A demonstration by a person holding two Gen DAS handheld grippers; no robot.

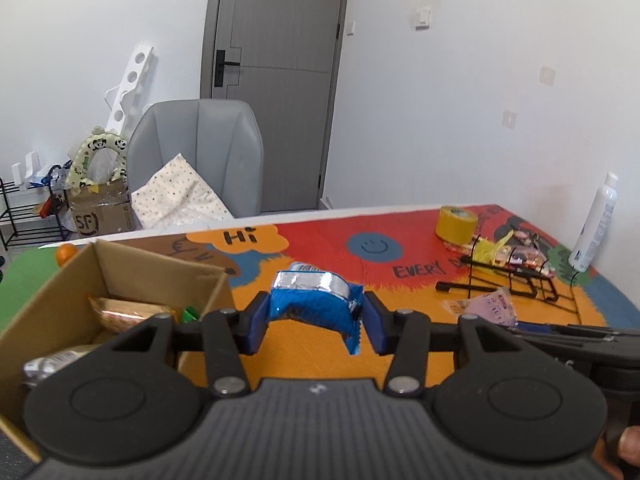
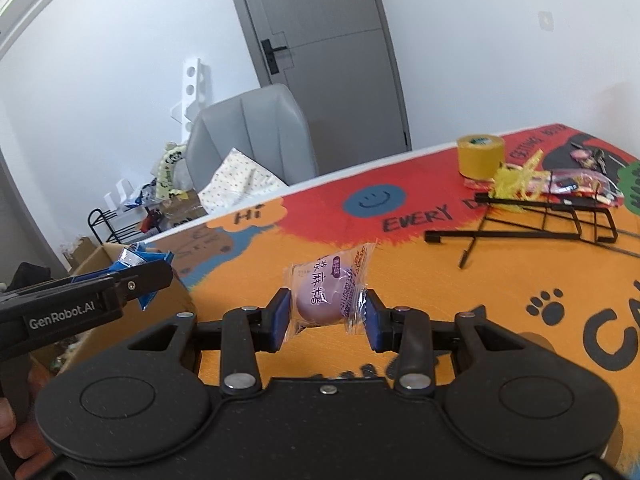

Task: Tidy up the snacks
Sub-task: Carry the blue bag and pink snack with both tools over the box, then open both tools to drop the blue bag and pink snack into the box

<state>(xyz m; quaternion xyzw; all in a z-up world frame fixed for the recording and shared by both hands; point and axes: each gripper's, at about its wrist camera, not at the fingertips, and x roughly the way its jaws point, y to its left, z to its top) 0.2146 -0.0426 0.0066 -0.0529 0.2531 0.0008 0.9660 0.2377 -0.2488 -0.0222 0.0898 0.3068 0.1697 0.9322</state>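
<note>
The left tool [image 1: 316, 316] is clamped on a blue snack packet [image 1: 314, 304], held in the air just right of the cardboard box [image 1: 160, 276] that stands at the near left of the worktop [image 1: 400, 340]. The right tool [image 2: 326, 314] is clamped on a clear wrapper with a purple sweet [image 2: 324, 300] inside, also lifted above the worktop and right of the box.

Both grips look risky. The blue packet is pinched across crinkled foil, and one corner hangs loose below the right finger; if it is let go before it clears the box wall, it will likely catch on the rim or fall outside. The sweet's wrapper is slippery film, and the round sweet could squirt out of the pinch if the tool tilts.

The two tools are near each other, so moving both toward the box at once could make them collide. The box already holds a few packets, though there looks to be room in its far half.

To the far right lie a black wire rack [image 2: 560, 220], a yellow tape roll [image 2: 480, 156] and some loose wrapped snacks [image 2: 576, 182], well apart from the tools. The middle of the worktop between tools and rack leaves space to move.
</note>
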